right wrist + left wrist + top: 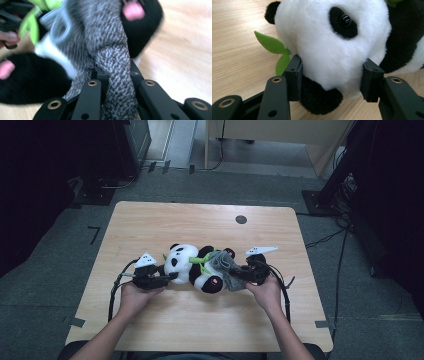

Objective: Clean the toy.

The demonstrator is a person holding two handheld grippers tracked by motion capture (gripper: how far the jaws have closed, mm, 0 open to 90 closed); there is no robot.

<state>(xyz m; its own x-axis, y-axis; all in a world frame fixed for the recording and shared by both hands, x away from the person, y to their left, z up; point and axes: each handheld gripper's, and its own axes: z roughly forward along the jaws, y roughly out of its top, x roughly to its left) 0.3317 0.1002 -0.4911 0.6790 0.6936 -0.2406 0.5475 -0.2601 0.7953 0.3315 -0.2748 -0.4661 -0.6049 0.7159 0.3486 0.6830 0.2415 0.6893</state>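
Observation:
A black-and-white plush panda lies on its side on the wooden table, head to the left, with green felt leaves by its mouth. My left gripper is shut on the panda's head; both jaws press into the white fur. A grey knitted cloth lies draped over the panda's lower body between its black feet. My right gripper is shut on a bunched fold of that grey cloth.
A small dark round hole sits near the table's far edge. Bare wood lies in front of the panda and behind it. Dark equipment and cables stand on the floor to the right of the table.

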